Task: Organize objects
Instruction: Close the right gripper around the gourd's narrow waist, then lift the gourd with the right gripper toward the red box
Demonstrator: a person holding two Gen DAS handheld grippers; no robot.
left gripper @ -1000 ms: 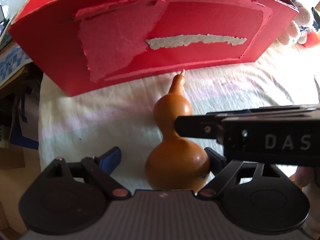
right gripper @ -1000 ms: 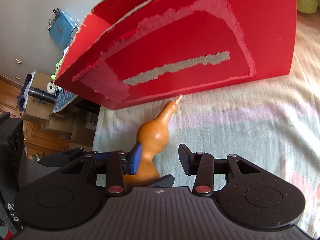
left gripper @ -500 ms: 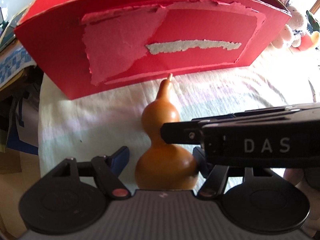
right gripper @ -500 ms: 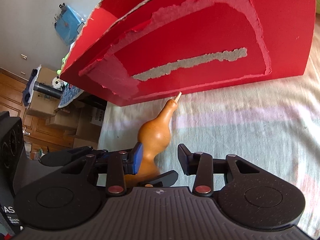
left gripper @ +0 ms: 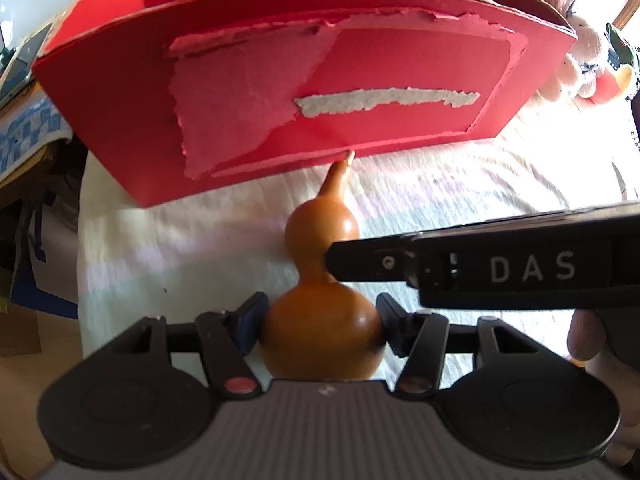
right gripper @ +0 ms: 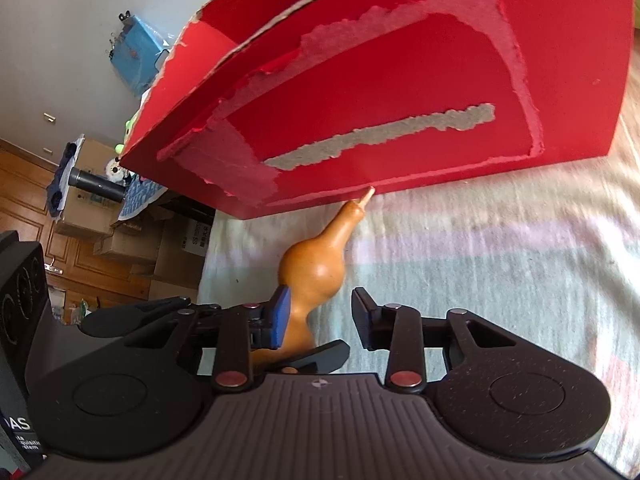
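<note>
A brown bottle gourd (left gripper: 320,280) lies on the pale striped cloth, its thin stem tip touching the base of a big red cardboard box (left gripper: 304,92). My left gripper (left gripper: 320,320) is shut on the gourd's fat lower bulb, a finger pressing each side. My right gripper (right gripper: 320,316) is open and empty; the gourd (right gripper: 312,276) lies just left of its gap, behind its blue-padded left finger (right gripper: 280,316). The right gripper's black body, marked DAS (left gripper: 520,268), crosses the left wrist view over the gourd's waist. The red box (right gripper: 400,92) fills the top of the right wrist view.
The box has torn paper patches on its front wall. Plush toys (left gripper: 580,52) sit at the far right behind it. Cardboard boxes (right gripper: 160,248) and a wooden floor lie beyond the cloth's left edge. A blue item (right gripper: 136,52) hangs on the wall.
My left gripper's fingers have closed in from wide open onto the gourd's lower bulb. Both views have edged nearer the red box. The right gripper stays open.
</note>
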